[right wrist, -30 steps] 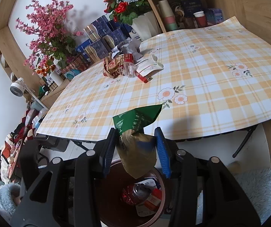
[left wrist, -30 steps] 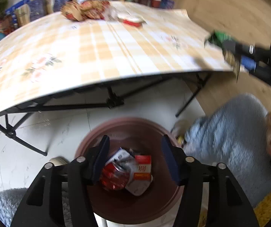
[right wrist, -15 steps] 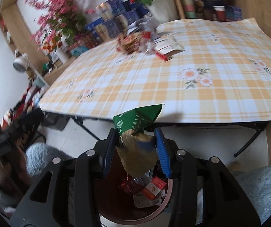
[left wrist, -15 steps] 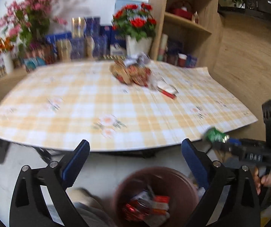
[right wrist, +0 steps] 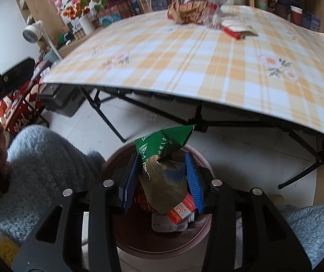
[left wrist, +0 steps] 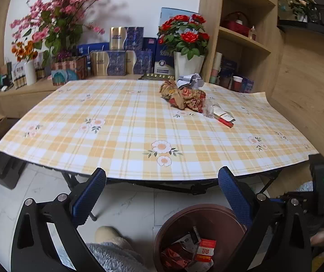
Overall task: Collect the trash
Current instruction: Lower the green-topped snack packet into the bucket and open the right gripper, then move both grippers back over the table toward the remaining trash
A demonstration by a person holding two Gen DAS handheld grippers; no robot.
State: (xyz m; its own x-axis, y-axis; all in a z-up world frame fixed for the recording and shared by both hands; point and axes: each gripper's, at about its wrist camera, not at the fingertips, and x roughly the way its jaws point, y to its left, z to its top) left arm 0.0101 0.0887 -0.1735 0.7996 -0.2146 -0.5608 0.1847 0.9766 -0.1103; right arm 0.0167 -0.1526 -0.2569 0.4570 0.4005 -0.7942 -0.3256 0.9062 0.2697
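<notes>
Green-and-gold foil wrapper (right wrist: 162, 163), light, crinkly and slippery, hangs pinched at its crumpled middle in the right gripper (right wrist: 162, 181) directly above the brown bin (right wrist: 125, 247), while the left gripper (left wrist: 162, 195) stands spread and empty.

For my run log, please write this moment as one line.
left gripper: open, empty | right gripper: shut on green wrapper, above brown bin | trash pile: on table

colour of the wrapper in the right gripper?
Green top with white print, olive-brown lower part. The wrapper shows best in the right wrist view.
</notes>
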